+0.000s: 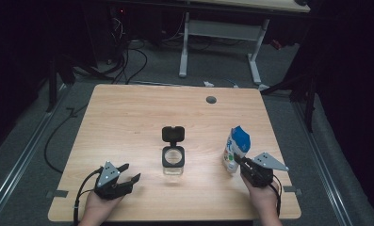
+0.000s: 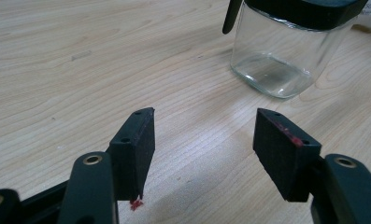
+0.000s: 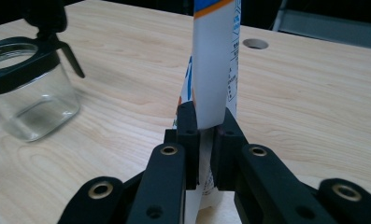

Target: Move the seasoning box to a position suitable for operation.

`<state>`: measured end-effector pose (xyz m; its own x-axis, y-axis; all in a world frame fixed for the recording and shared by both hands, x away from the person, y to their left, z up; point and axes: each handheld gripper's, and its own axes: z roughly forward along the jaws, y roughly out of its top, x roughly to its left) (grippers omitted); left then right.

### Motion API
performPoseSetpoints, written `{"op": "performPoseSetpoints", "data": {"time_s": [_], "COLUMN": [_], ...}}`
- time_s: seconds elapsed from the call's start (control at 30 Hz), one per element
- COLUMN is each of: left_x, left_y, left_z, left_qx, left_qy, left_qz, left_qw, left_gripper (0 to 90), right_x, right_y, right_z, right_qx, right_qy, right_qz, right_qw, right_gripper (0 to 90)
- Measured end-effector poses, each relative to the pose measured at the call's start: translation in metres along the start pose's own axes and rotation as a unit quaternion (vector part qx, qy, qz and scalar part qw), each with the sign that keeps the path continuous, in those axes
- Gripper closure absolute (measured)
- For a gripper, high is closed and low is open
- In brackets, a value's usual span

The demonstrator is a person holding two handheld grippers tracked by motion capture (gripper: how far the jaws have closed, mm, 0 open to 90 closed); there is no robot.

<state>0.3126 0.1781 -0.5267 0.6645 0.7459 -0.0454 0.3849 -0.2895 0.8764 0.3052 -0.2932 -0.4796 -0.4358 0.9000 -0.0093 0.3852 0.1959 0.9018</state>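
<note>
The wooden surface (image 1: 128, 117) is lying mostly bare, with wide open room across its left half and far side. A small grey round hole (image 1: 211, 99) is sitting near the far edge. A clear glass jar (image 1: 173, 159) with a black collar is standing near the middle, its hinged black lid (image 1: 173, 133) flipped open toward the far side. The near edge is running just under both hands.

The left tool (image 1: 129, 173) is resting near the near-left corner, pointing right toward the jar, with the hand (image 1: 97, 205) coming in from the near edge. In the left gripper view its jaws are standing apart with only bare wood between them, released, and the jar (image 2: 286, 56) is standing well beyond them at the far right.

The right tool (image 1: 239, 162) is sitting at the near right, pointing left and far, the hand (image 1: 262, 197) behind it. It is clenching the edge of a white and blue pouch (image 1: 235, 148), which is standing upright to the right of the jar. In the right gripper view the pads are pressing on the pouch's (image 3: 216, 65) white side seam, and the jar (image 3: 29, 93) is standing off to the left. Small print is running down the pouch, too fine to read; an orange band is crossing near its top.
</note>
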Motion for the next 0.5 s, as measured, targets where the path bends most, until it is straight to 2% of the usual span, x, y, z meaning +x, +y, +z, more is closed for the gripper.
{"op": "performPoseSetpoints", "data": {"time_s": [0.3,0.5], "left_x": [-0.001,-0.001], "left_y": [0.0,0.001], "left_z": [0.0,0.0], "left_qx": [0.0,-0.001], "left_qy": [-0.002,-0.004], "left_qz": [0.0,0.0], "left_qw": [1.0,1.0], "left_gripper": [39.3,39.3], "right_x": [0.007,0.008], "right_y": [0.008,0.021], "right_z": [-0.005,-0.011], "right_qx": [0.029,0.074], "right_qy": [0.025,0.039], "right_qz": [-0.009,-0.01], "right_qw": [0.9992,0.9965], "right_gripper": [84.0,83.9]}}
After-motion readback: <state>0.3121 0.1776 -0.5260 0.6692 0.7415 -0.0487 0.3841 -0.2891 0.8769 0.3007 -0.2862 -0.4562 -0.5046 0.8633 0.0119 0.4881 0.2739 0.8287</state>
